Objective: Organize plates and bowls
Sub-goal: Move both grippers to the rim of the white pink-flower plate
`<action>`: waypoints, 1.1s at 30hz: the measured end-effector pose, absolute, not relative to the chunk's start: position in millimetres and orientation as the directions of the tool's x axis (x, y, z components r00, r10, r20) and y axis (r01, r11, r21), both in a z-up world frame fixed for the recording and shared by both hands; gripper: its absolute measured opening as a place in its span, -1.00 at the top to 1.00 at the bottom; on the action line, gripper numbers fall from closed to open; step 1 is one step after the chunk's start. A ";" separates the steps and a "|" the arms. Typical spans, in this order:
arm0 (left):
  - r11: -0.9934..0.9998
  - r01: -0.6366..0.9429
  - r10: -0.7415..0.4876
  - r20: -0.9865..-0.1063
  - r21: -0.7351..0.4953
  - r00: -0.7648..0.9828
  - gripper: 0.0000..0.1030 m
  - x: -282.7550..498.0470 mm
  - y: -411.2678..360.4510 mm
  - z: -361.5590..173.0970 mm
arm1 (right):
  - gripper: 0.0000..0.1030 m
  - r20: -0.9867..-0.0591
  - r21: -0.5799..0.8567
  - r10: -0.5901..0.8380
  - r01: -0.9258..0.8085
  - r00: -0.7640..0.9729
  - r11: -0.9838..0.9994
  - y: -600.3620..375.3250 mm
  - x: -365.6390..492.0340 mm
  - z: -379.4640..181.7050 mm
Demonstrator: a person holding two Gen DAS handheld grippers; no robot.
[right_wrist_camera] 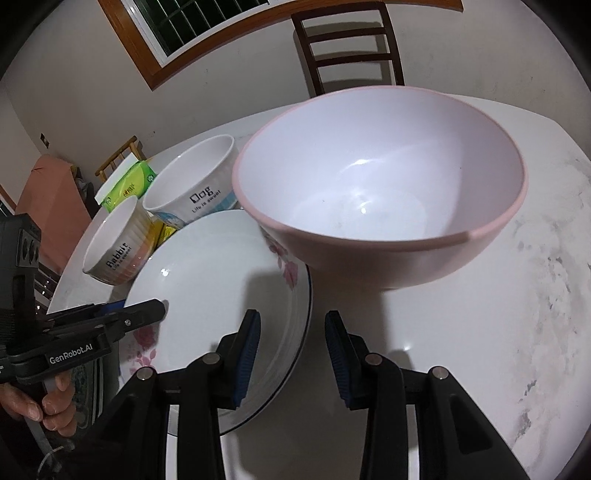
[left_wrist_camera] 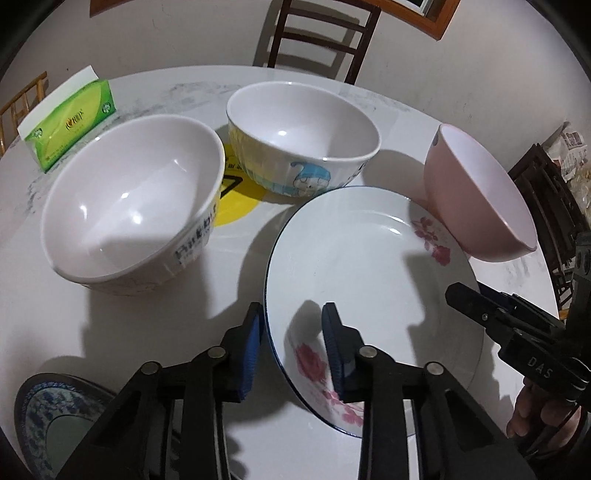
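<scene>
Nearest, the left hand-held gripper point(left_wrist_camera: 293, 343) stands astride the close rim of the flowered plate point(left_wrist_camera: 369, 277), one blue pad outside the edge and one over the dish, with a gap between them, so nothing is pinched yet. On the plate's opposite side the right hand-held gripper point(right_wrist_camera: 291, 350) brackets the rim in the same way, part open and holding nothing. Taking both edges probably suits a wide, shallow dish that one narrow grip would tip. Under the plate, the pale marbled round worktop point(left_wrist_camera: 147, 332) is worn grey in patches. Against the plate's far rim leans the pink bowl point(left_wrist_camera: 480, 206), tilted, which would likely slide if the plate rose. Beyond the plate stand two white bowls, the rabbit bowl point(left_wrist_camera: 129, 210) and the dog bowl point(left_wrist_camera: 303, 140), apart rather than nested. A blue-patterned plate point(left_wrist_camera: 33, 417) lies beside the plate's near edge, and a green tissue pack point(left_wrist_camera: 70, 122) stands behind the bowls. A dark chair point(left_wrist_camera: 321, 37) and a wood-framed window point(right_wrist_camera: 207, 22) back the plain wall.
</scene>
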State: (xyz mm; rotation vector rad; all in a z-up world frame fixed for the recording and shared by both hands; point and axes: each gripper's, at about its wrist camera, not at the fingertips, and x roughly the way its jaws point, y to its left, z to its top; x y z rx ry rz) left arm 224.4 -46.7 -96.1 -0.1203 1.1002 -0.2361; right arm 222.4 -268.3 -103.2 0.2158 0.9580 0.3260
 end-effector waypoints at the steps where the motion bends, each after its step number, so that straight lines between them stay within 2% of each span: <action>1: 0.968 0.131 -0.250 -0.870 -0.214 0.426 0.55 225.7 -46.8 -97.8 | 0.29 -0.765 0.323 0.366 -0.176 0.530 0.930 -268.5 222.7 -103.9; 4: 0.968 0.132 -0.251 -0.869 -0.214 0.427 0.57 228.0 -47.6 -98.0 | 0.29 -0.767 0.319 0.364 -0.178 0.528 0.931 -267.0 224.7 -103.3; 5: 0.968 0.132 -0.251 -0.870 -0.215 0.425 0.57 228.4 -47.6 -97.9 | 0.34 -0.769 0.317 0.363 -0.180 0.526 0.931 -266.1 224.9 -103.1; 6: 0.968 0.135 -0.250 -0.870 -0.212 0.425 0.57 228.6 -47.7 -97.8 | 0.54 -0.771 0.318 0.367 -0.185 0.521 0.930 -264.7 225.7 -102.9; 9: 0.969 0.142 -0.245 -0.872 -0.203 0.425 0.58 229.6 -48.5 -96.8 | 0.65 -0.781 0.300 0.350 -0.182 0.518 0.937 -260.1 223.0 -103.9; 33: 0.963 0.197 -0.255 -0.866 -0.185 0.431 0.65 174.8 -64.2 -81.3 | 0.66 -0.781 0.282 0.307 -0.132 0.544 0.950 -270.8 157.1 -87.2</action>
